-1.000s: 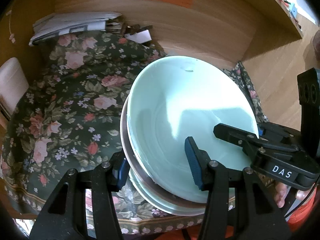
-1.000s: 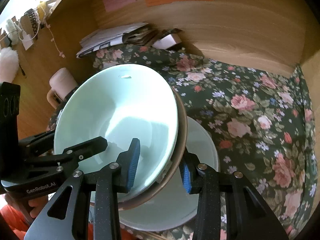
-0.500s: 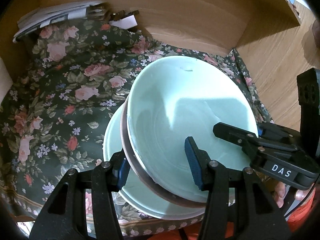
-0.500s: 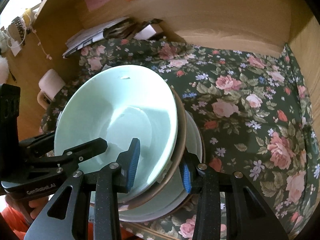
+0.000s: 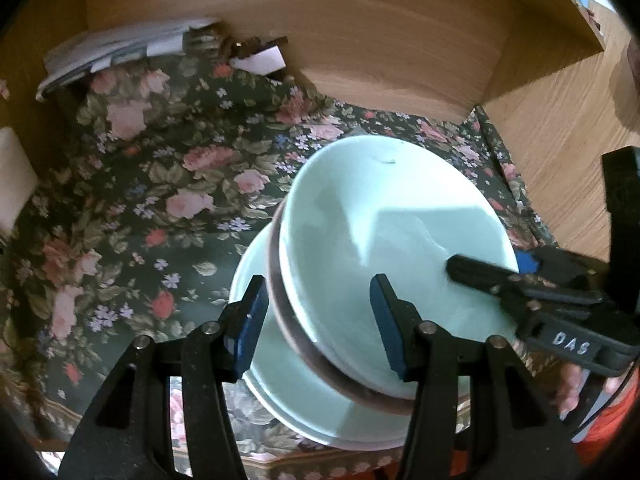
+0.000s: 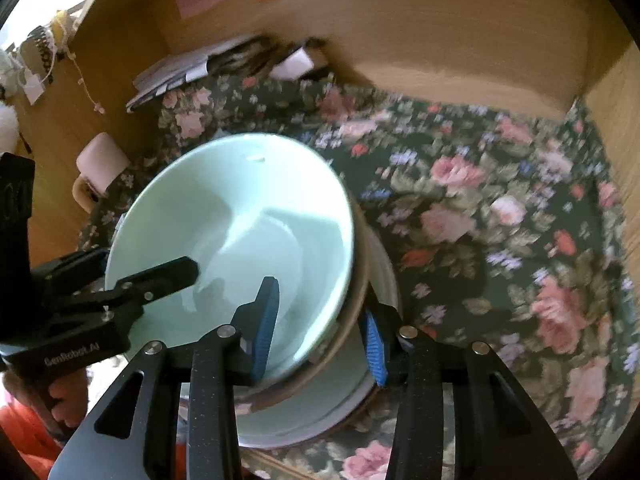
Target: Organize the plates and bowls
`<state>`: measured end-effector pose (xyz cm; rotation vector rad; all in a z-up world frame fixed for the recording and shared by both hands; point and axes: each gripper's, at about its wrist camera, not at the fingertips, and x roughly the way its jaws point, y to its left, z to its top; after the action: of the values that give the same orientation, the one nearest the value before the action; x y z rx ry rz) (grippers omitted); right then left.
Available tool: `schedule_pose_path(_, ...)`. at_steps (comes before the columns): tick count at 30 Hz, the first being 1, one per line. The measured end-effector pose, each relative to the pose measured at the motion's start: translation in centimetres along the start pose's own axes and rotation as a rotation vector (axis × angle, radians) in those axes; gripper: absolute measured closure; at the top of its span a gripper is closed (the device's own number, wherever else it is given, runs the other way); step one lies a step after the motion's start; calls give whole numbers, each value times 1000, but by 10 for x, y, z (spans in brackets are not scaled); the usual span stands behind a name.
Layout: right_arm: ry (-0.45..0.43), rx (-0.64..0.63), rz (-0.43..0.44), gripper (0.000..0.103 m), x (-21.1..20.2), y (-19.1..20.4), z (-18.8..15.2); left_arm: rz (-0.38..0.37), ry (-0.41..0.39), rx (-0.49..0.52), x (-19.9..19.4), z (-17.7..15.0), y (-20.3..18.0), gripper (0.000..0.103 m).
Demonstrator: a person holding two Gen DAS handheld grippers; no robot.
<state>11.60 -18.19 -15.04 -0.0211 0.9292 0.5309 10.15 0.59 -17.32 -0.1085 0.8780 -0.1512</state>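
A pale green bowl (image 5: 380, 220) (image 6: 240, 208) sits nested in a brown-rimmed bowl (image 5: 280, 304) (image 6: 360, 272). Both rest on a pale green plate (image 5: 340, 420) (image 6: 300, 420) near the front edge of the cloth. My left gripper (image 5: 318, 324) straddles the stack's left rim, one pad inside the green bowl. The outer pad stands a sliver off the brown rim. My right gripper (image 6: 320, 332) straddles the right rim and its jaws are opening. Its inner pad is in the bowl and its outer pad is close beside the brown rim.
A dark floral cloth (image 5: 160, 200) covers the shelf floor. Papers (image 5: 120, 52) lie at the back left against the wooden back wall (image 5: 380, 60). A white cup (image 6: 100, 160) stands at the left edge. A wooden side panel (image 5: 560, 140) closes the right.
The two nested bowls have come down and to the centre of the pale plate. The left gripper's outer pad, earlier against the brown rim, now shows a thin gap.
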Motion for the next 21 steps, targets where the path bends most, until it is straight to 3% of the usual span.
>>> schedule_pose_path(6, -109, 1, 7, 64, -33, 0, 7, 28, -93, -17, -28, 5, 3, 50)
schedule_pose_path(9, -196, -27, 7, 63, -56, 10, 13, 44, -184, 4, -53, 9, -5, 43)
schedule_pose_path(15, -386, -83, -26, 43, -99, 34, 14, 76, -385, 51, -107, 10, -23, 30)
schedule_pose_path(21, -519, -126, -39, 22, -131, 48, 7, 92, -499, 72, -138, 2, -34, 17)
